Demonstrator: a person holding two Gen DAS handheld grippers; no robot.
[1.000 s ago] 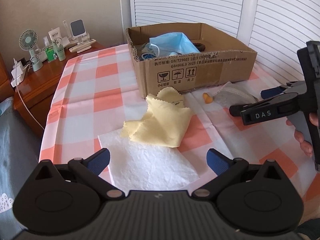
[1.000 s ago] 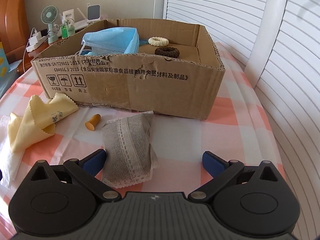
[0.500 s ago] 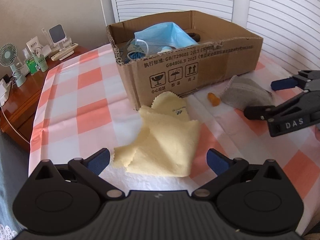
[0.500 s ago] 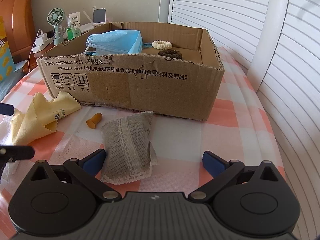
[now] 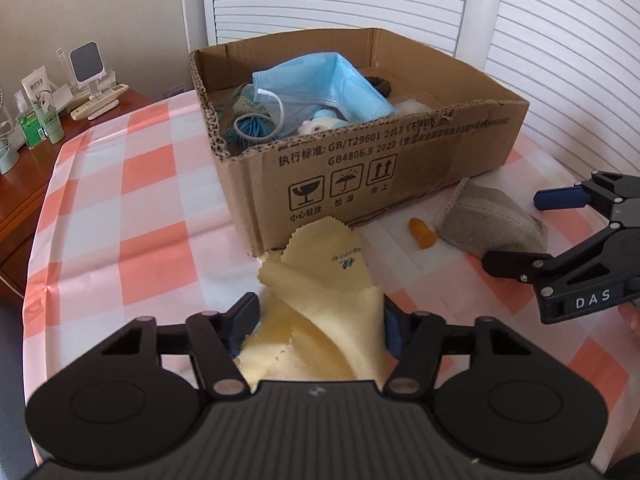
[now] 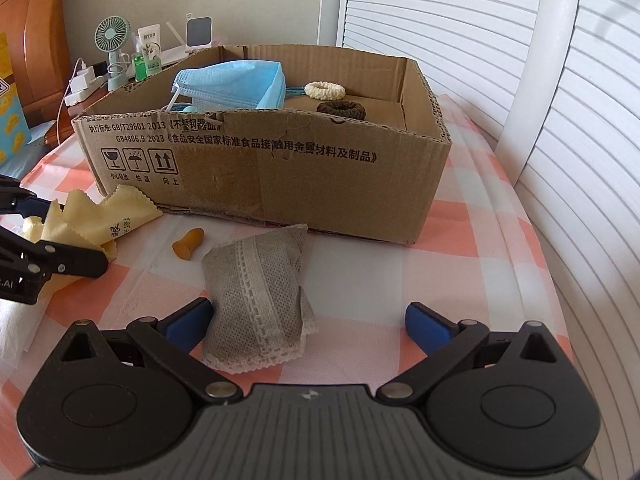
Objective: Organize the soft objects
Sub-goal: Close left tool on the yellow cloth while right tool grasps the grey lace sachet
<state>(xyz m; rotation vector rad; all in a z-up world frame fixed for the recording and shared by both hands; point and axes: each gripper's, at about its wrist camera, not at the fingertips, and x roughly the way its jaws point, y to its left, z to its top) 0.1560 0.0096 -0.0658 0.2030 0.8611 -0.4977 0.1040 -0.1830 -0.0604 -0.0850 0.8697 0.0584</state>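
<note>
A yellow cloth lies bunched on the checked tablecloth in front of the cardboard box. My left gripper has its jaws closing on the cloth, and both pads touch the gathered folds. In the right wrist view the cloth sits between the left gripper's fingers. My right gripper stands open low over a grey lace-trimmed sachet, whose side lies next to the left finger. An orange earplug lies between cloth and sachet.
The box holds a blue face mask, a cream hair tie, a brown one and other small items. White tissue lies at the left edge. A wooden side table carries bottles. White shutters stand behind.
My left gripper moved forward over the yellow cloth and its jaws narrowed onto it, bunching it up. The right gripper stayed over the sachet.
</note>
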